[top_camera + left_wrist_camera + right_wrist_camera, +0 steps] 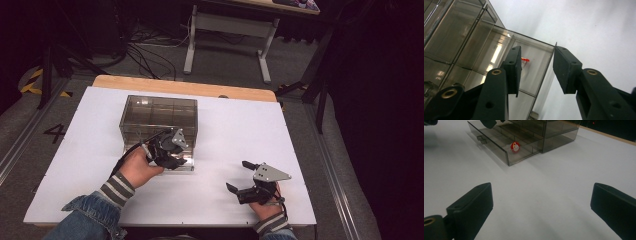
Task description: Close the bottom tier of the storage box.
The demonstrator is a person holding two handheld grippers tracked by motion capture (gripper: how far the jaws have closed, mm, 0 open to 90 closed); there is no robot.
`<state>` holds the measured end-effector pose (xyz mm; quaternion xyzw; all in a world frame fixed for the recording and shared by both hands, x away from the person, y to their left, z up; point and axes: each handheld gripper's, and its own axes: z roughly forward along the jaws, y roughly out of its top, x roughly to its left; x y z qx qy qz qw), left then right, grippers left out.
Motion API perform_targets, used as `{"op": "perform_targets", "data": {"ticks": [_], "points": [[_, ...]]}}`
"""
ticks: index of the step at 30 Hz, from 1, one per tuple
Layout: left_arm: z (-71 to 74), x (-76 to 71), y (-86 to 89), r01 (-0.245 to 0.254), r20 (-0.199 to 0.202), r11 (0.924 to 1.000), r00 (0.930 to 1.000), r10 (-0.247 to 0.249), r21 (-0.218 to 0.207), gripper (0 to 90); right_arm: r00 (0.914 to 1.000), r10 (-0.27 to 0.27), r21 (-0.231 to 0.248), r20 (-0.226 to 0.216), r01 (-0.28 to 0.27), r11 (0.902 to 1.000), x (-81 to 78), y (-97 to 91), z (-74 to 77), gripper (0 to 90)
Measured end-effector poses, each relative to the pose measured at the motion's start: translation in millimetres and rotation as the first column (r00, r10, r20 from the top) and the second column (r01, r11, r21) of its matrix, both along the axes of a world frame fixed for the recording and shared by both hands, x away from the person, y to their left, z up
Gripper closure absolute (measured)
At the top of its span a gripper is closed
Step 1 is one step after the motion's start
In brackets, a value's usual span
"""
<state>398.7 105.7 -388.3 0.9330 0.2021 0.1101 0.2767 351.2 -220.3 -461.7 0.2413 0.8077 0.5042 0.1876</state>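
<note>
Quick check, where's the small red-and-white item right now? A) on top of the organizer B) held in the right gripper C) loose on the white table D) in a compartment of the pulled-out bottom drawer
D: the red-and-white item sits inside a compartment of the open bottom drawer of the clear organizer.

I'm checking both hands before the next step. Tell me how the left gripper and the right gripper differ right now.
The left gripper hangs over the open bottom drawer of the smoky clear drawer box; the right gripper sits apart over bare white table. The left gripper's jaws stand fairly close together, while the right gripper's jaws are spread wide. Both are black and hand-held, and neither holds anything.
</note>
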Motion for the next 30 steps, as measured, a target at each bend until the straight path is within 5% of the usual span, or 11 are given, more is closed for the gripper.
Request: {"op": "perform_targets", "data": {"ticks": [11, 17, 30], "points": [[3.6, -4.2, 6.9, 0.004, -0.013, 0.9999, 0.9999, -0.004, -0.013, 67.7, 1.0, 0.0, 0.003, -0.002, 0.0, 1.0, -0.3, 0.2, 0.0, 4.9], [5.9, -10.4, 14.5, 0.004, 0.0, 1.0, 1.0, -0.004, 0.001, 89.8, 1.0, 0.001, 0.002, -0.003, -0.001, 1.0, -0.3, 0.2, 0.0, 4.8], [8.2, -20.6, 40.2, -0.034, -0.001, 0.9994, 0.9994, 0.034, 0.001, 89.8, 1.0, 0.0, 0.003, -0.007, 0.0, 1.0, -0.4, 0.2, 0.0, 4.9]]}}
